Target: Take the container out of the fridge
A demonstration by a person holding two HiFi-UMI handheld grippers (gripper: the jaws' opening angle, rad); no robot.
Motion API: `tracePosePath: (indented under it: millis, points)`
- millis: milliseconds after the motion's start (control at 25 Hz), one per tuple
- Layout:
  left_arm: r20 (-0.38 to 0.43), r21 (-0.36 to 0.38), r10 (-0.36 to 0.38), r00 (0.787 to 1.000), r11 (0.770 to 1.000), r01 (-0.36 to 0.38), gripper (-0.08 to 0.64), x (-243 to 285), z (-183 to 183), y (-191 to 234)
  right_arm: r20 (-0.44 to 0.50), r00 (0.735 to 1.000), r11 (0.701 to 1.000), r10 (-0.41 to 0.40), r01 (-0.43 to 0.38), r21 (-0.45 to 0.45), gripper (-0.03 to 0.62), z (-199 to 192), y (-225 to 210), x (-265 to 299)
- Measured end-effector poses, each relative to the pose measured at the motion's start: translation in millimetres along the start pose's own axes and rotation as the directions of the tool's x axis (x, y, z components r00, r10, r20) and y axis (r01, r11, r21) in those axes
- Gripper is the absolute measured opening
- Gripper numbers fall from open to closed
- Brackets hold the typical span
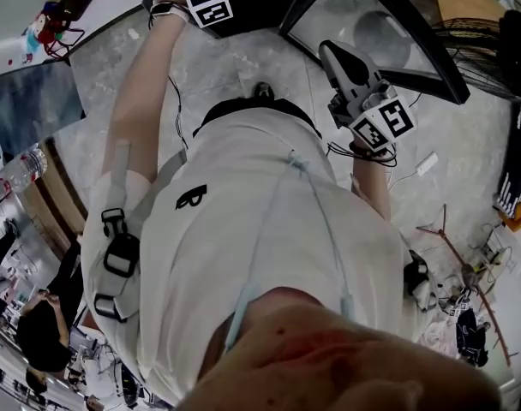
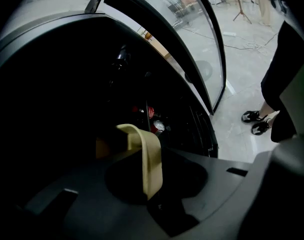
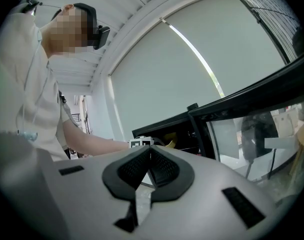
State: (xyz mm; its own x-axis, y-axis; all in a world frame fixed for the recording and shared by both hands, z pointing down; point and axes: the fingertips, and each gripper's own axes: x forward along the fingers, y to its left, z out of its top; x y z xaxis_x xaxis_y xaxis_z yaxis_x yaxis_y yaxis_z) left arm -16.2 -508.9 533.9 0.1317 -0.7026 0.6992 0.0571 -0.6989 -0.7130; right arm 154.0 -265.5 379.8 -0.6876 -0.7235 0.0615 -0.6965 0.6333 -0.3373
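Handling: we judge the cream container (image 2: 151, 156) light, thin-walled and slightly flexible, best pinched gently at its upright rim | Position: inside the dark fridge (image 2: 67, 74), rim standing between the left claw's (image 2: 151, 191) jaws, which appear clamped narrowly on it | Right claw (image 3: 148, 156): jaws together, empty, outside the fridge

The pale grey marbled floor (image 1: 466, 144) is strewn at one side with loose cables (image 1: 453, 251) and small clutter. A dark wire-framed fan (image 1: 476, 37) stands near it. A plain pale wall (image 3: 152, 84) carries a narrow bright light strip (image 3: 194, 56).
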Motion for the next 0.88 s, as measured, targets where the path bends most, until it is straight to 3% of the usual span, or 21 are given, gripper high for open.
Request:
tracePosePath:
  millis: [720, 880]
  points:
    - [0.066, -0.031, -0.006, 0.998, 0.999, 0.008, 0.084, -59.8, 3.6, -42.6, -0.017, 0.998, 0.998, 0.067, -0.067, -0.011, 0.017, -3.4, 19.4, 16.9]
    - [0.070, -0.002, -0.022, 0.997, 1.000, 0.022, 0.084, -65.2, 1.9, -56.0, -0.014, 0.997, 0.997, 0.078, -0.078, -0.004, 0.017, -4.9, 26.5, 20.4]
